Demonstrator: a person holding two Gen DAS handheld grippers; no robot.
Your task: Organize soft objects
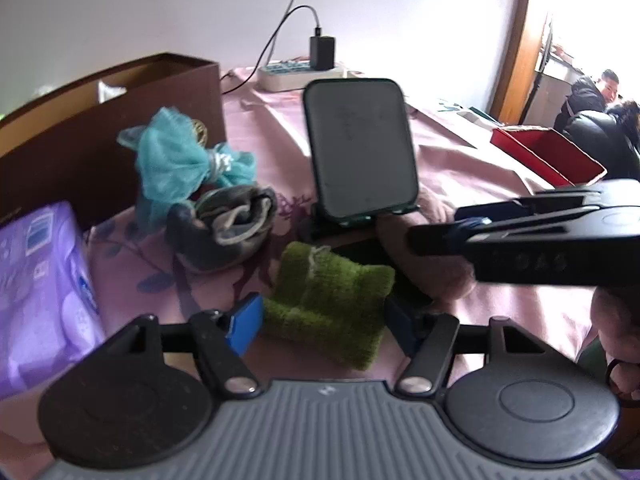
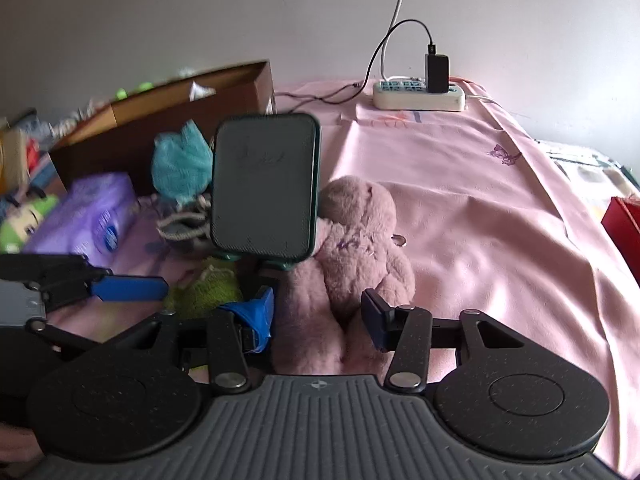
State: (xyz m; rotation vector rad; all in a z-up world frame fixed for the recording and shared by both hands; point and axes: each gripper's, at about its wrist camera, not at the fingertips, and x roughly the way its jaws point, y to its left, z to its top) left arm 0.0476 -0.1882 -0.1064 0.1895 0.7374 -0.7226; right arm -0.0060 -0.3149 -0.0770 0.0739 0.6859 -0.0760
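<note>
Green knit piece (image 1: pixel 328 304) lies between left fingers (image 1: pixel 244 330).

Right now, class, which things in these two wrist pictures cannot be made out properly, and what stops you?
- Brown box contents: left view, its wall hides them.
- Pink plush toy: left view, right gripper covers it.
- Green knitted piece: right view, blurred, behind gripper fingers.
- Purple pack: left view, cut off.

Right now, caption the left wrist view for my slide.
Left gripper open around green knitted piece on pink sheet.
</note>
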